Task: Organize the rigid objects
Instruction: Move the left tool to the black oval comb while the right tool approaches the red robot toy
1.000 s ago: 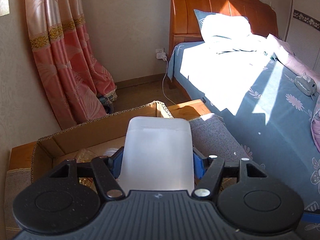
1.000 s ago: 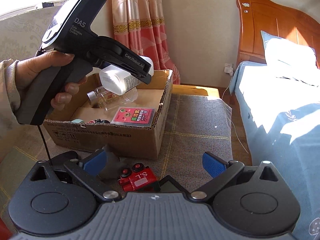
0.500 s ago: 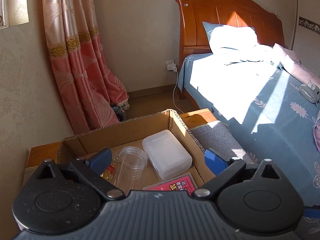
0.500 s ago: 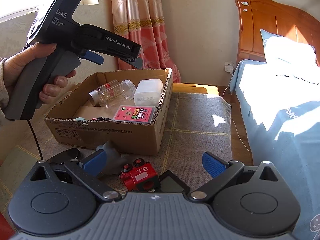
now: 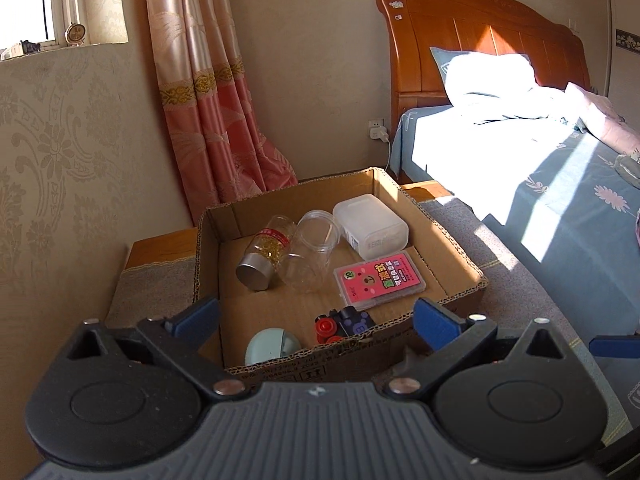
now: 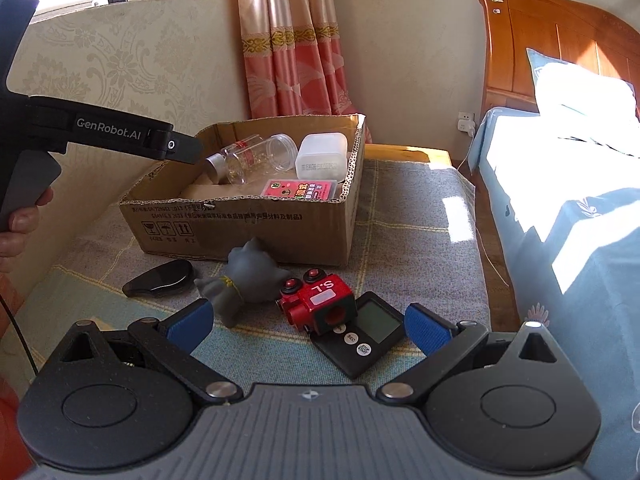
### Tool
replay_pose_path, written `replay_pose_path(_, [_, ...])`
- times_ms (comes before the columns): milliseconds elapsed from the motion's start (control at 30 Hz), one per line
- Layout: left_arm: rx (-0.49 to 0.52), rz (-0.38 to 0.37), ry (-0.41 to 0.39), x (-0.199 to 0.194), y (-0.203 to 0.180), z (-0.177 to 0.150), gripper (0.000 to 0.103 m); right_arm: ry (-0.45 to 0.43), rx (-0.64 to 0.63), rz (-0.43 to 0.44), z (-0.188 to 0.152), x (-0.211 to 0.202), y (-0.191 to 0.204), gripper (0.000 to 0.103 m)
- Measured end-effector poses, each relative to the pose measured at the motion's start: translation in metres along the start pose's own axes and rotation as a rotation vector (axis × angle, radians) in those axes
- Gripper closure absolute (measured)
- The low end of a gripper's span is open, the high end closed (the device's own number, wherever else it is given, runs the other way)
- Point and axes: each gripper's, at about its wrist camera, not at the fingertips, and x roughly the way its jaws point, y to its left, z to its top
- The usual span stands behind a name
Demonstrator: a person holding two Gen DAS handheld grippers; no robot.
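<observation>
A cardboard box point(image 5: 452, 240) point(image 6: 248, 224) holds a white plastic case point(image 5: 370, 226) point(image 6: 322, 156), a clear jar point(image 5: 310, 250), a jar with a silver lid point(image 5: 262, 254), a pink card box point(image 5: 378, 278), a small toy car point(image 5: 344, 320) and a pale blue round thing point(image 5: 272, 350). My left gripper point(image 5: 316, 314) is open and empty above the box's near edge. My right gripper point(image 6: 308, 326) is open and empty, low over a red toy block point(image 6: 318, 298), a black timer point(image 6: 362, 334), a grey cat figure point(image 6: 240, 284) and a black oval case point(image 6: 160, 280) on the mat.
The box stands on a grey mat point(image 6: 412, 240) over a low wooden bench point(image 6: 408, 154). A bed point(image 5: 540, 184) lies to the right. A pink curtain point(image 5: 208, 92) and a wall stand behind. The left handle and hand point(image 6: 24, 184) show at the left.
My left gripper opened and let the white plastic case drop into the box, then drew back and up. The right gripper has moved down toward the red block and the timer.
</observation>
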Motion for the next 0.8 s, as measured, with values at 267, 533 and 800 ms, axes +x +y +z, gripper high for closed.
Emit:
replay_pose_path(267, [-0.063,0.079,0.059,0.010,0.005,-0.051,0.001,0.011,-0.009,0.001,-0.023,-0.005,-0.003,0.000])
replay_pose_path(533, [-0.123,0.096,0.145,0.042,0.012,-0.082,0.000,0.080,-0.055,-0.029,-0.044,0.012,-0.007,0.000])
replay_pose_path(800, [-0.163,0.114,0.178,0.072,0.013,-0.088,0.001,0.102,-0.074,-0.019,-0.044,0.028,-0.009,0.000])
